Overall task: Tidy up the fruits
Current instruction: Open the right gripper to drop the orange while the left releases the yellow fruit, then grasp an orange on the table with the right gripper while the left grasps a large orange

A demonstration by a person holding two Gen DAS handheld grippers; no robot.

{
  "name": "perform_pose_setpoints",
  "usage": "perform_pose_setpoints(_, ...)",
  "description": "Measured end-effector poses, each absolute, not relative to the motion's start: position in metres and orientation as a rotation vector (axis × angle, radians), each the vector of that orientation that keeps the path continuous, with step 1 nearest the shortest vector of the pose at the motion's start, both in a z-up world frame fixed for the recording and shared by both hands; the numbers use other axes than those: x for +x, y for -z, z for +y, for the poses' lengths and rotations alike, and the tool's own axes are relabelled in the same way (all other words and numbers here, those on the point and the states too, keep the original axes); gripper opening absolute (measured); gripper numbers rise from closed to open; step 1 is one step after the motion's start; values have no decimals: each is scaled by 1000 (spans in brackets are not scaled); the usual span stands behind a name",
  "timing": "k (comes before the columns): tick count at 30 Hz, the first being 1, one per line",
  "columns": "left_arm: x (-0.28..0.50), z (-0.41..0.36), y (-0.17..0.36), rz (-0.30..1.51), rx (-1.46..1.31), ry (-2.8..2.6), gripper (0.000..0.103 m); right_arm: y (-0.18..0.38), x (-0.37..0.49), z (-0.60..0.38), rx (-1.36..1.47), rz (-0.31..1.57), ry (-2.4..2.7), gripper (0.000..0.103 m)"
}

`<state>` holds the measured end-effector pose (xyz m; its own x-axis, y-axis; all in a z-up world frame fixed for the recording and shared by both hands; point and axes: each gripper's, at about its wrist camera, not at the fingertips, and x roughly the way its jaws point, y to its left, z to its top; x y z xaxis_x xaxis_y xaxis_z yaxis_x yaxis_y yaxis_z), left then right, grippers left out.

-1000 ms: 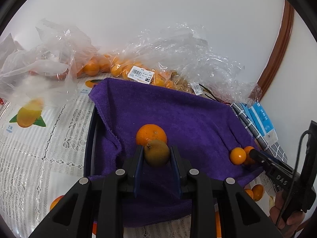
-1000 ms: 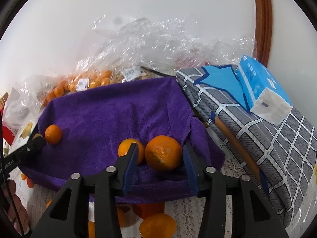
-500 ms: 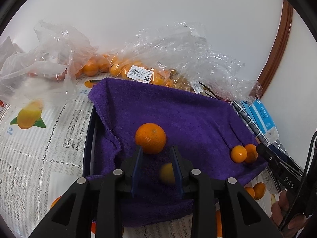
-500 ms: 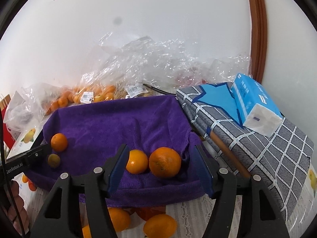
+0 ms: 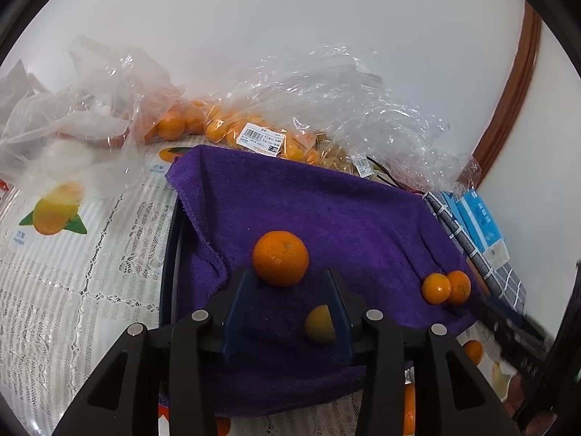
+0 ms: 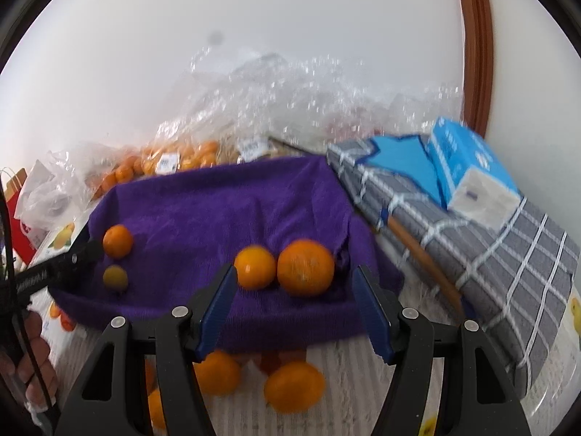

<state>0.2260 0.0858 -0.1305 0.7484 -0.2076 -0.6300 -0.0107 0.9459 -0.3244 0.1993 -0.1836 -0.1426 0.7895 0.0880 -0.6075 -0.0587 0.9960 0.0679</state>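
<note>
Left wrist view: left gripper (image 5: pixel 287 303) jaws apart, nothing clamped. Purple towel (image 5: pixel 326 214) draped over a dark tray (image 5: pixel 170 254); only the tray's left rim shows. On the towel: a big orange (image 5: pixel 280 258) just past the jaw tips, and a small greenish-yellow fruit (image 5: pixel 319 324) between the jaws, against the right one's inner face, partly hidden by it. Two more oranges touch each other near the towel's right edge: the nearer (image 5: pixel 436 288) and the farther (image 5: pixel 458 286).

Behind the towel, clear plastic bags (image 5: pixel 326 109) along the wall hold many small oranges (image 5: pixel 170 127); price labels on the bags. Lace cloth w/ fruit prints covers the bench (image 5: pixel 72 272).

Right wrist view (blurry): right gripper (image 6: pixel 294 303) jaws wide apart, empty, with the same touching pair just beyond the tips. Loose oranges (image 6: pixel 294 385) lie on the bench in front of the towel, outside the tray. Right of the towel: a grey checked box (image 6: pixel 490 254) w/ a blue tissue pack (image 6: pixel 472 170) on top.
</note>
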Motion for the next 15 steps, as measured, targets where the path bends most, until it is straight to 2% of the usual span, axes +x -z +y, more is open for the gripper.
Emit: perform_pose_setpoints(15,222,96,127,697,-395,154,48,142,149,-199,101,711,-77,63)
